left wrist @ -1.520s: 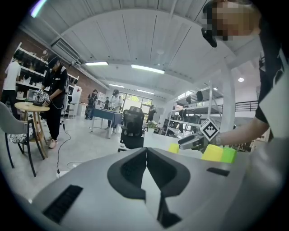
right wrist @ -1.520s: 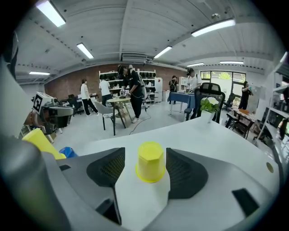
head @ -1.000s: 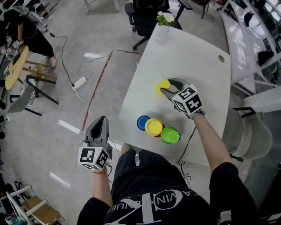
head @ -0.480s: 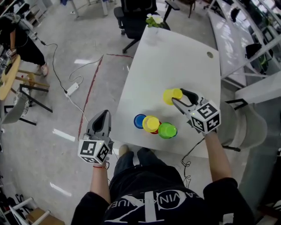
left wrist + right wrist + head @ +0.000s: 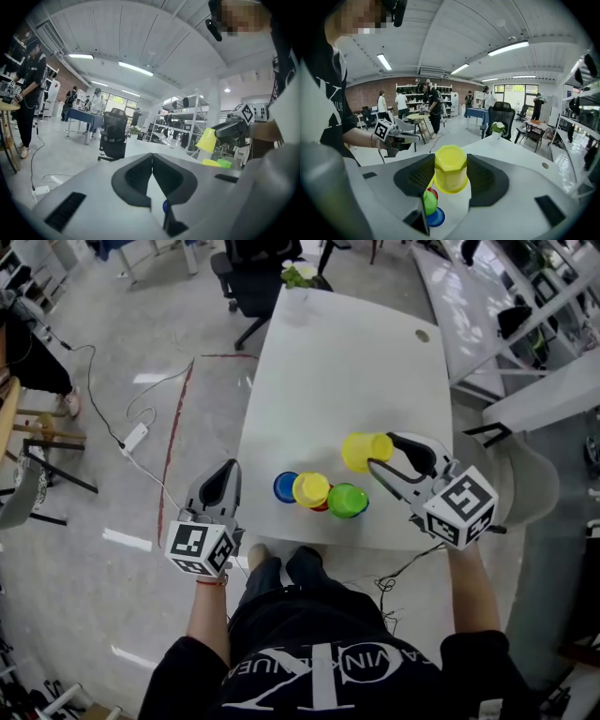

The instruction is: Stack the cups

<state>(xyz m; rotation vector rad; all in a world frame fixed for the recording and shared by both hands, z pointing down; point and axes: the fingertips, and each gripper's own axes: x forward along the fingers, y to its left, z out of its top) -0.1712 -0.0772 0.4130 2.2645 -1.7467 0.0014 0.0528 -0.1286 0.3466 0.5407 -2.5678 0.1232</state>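
Observation:
My right gripper (image 5: pixel 382 454) is shut on a yellow cup (image 5: pixel 364 450), held on its side in the air above the white table (image 5: pixel 347 371); in the right gripper view the yellow cup (image 5: pixel 450 168) sits squeezed between both pads. Near the table's front edge stand a blue cup (image 5: pixel 285 487), a second yellow cup (image 5: pixel 310 489), a red cup (image 5: pixel 322 507) mostly hidden beneath it, and a green cup (image 5: pixel 347 501). My left gripper (image 5: pixel 226 480) hangs off the table's left side, shut and empty.
A black office chair (image 5: pixel 251 268) stands at the table's far end, near a small plant (image 5: pixel 300 275). A power strip and cables (image 5: pixel 136 435) lie on the floor at left. Another chair (image 5: pixel 525 486) is at the table's right.
My right gripper has carried the yellow cup back toward the table's front edge and to the right of the cup group. The left gripper has stayed beside the table, shut.

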